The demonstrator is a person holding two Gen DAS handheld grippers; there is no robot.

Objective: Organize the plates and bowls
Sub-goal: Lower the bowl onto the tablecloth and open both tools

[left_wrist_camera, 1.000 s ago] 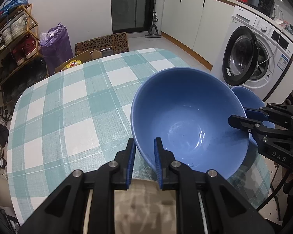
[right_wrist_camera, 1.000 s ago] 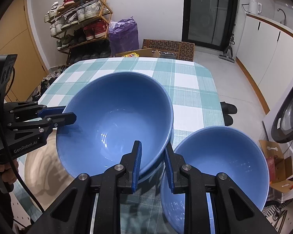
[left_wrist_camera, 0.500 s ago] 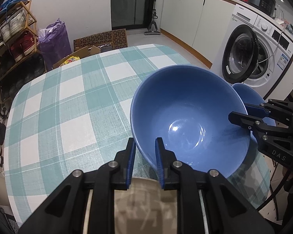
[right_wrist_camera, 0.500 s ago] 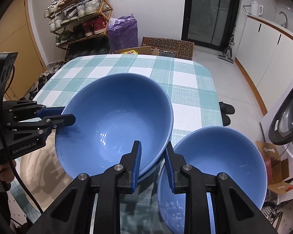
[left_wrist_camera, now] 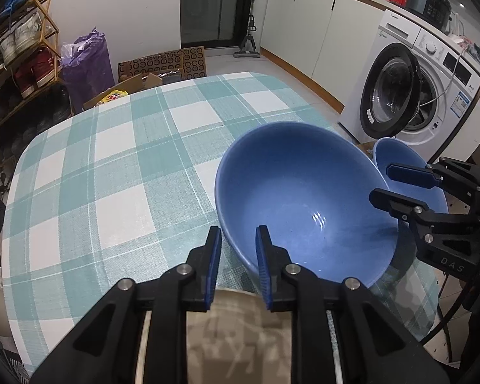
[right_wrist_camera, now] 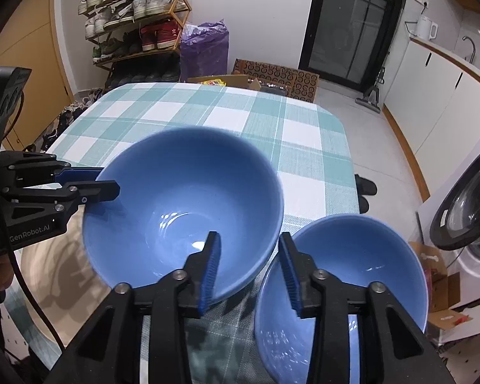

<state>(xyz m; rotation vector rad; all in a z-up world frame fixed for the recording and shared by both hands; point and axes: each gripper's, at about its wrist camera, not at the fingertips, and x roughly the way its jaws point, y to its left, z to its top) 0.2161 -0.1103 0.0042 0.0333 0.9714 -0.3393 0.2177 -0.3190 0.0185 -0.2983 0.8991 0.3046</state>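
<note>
The large blue bowl (left_wrist_camera: 304,198) sits at the near right of the checked tablecloth (left_wrist_camera: 112,166), whose far left lies bare. The left gripper (left_wrist_camera: 238,252) pinches the bowl's rim narrowly. The right gripper (right_wrist_camera: 249,268), its jaws just widened, straddles the rim loosely. Only the right wrist view fully shows the smaller blue bowl (right_wrist_camera: 361,265).

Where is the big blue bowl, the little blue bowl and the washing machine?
big blue bowl (right_wrist_camera: 176,204), right wrist view, inside wall.
little blue bowl (right_wrist_camera: 361,256), right wrist view, inside wall.
washing machine (left_wrist_camera: 390,96), left wrist view, open door's glass.
</note>
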